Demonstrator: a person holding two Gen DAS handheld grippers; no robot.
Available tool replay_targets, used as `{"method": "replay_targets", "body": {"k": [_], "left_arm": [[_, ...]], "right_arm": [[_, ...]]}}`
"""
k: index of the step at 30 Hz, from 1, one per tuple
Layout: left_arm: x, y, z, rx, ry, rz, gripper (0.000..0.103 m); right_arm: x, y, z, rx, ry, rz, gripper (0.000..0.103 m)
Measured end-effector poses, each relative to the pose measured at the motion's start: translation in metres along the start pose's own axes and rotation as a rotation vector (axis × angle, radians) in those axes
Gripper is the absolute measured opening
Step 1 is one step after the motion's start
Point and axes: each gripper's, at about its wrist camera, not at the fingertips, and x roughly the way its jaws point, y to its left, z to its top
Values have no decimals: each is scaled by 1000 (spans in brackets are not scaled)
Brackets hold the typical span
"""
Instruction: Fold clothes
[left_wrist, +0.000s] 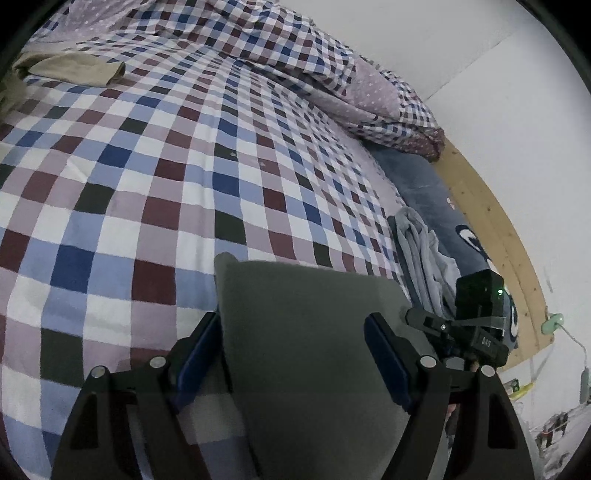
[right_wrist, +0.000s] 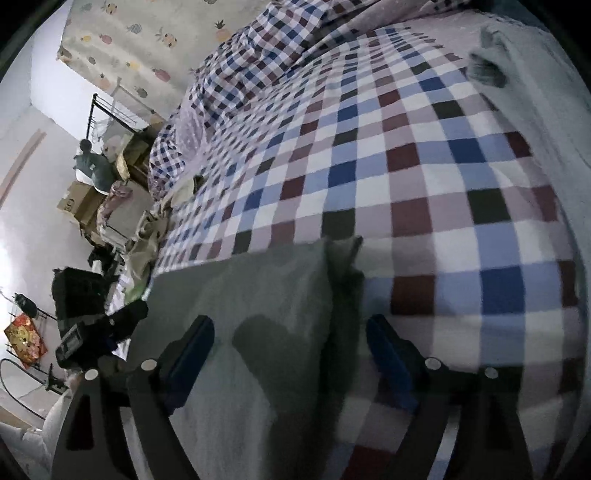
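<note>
A grey garment (left_wrist: 306, 332) lies flat on the checked bed sheet (left_wrist: 166, 166). My left gripper (left_wrist: 291, 343) is open, its blue-padded fingers wide apart over the garment's left edge. In the right wrist view the same grey garment (right_wrist: 251, 295) lies on the checked sheet (right_wrist: 443, 184), with a folded edge running down the middle. My right gripper (right_wrist: 291, 347) is open and straddles that right edge. The other gripper's body (left_wrist: 476, 317) shows at the garment's right side in the left wrist view.
A beige garment (left_wrist: 74, 68) lies at the far left of the bed. A light grey garment (left_wrist: 421, 254) is bunched by a blue plush cushion (left_wrist: 424, 184) along the wooden bed frame (left_wrist: 491, 221). A rumpled checked quilt (left_wrist: 314, 62) lies at the back. Boxes and clutter (right_wrist: 92, 192) stand beside the bed.
</note>
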Motion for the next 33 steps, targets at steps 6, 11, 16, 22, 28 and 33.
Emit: {"method": "replay_targets", "body": {"k": [6,11,16,22,28,33], "left_arm": [[4,4,5,-26,-2,-67,83],[6,3,7,-21,44,-134,83],[10,3,10,-48,75,-156,83],[22,3,15,-72,85,-135,83],[19,4,11,-66,81,-139,83],[17,10,12,-98,83,-115,65]], "right_arm": [[12,-1,10,15,-3,74,96],[16,7,8,-28,44,110,96],[22,16,6,-53,77,131,96],[32,20,11,-12,27,103,96],[23,5,10,59,-15,172,87],[24,3,11,56,-6,141,75]]}}
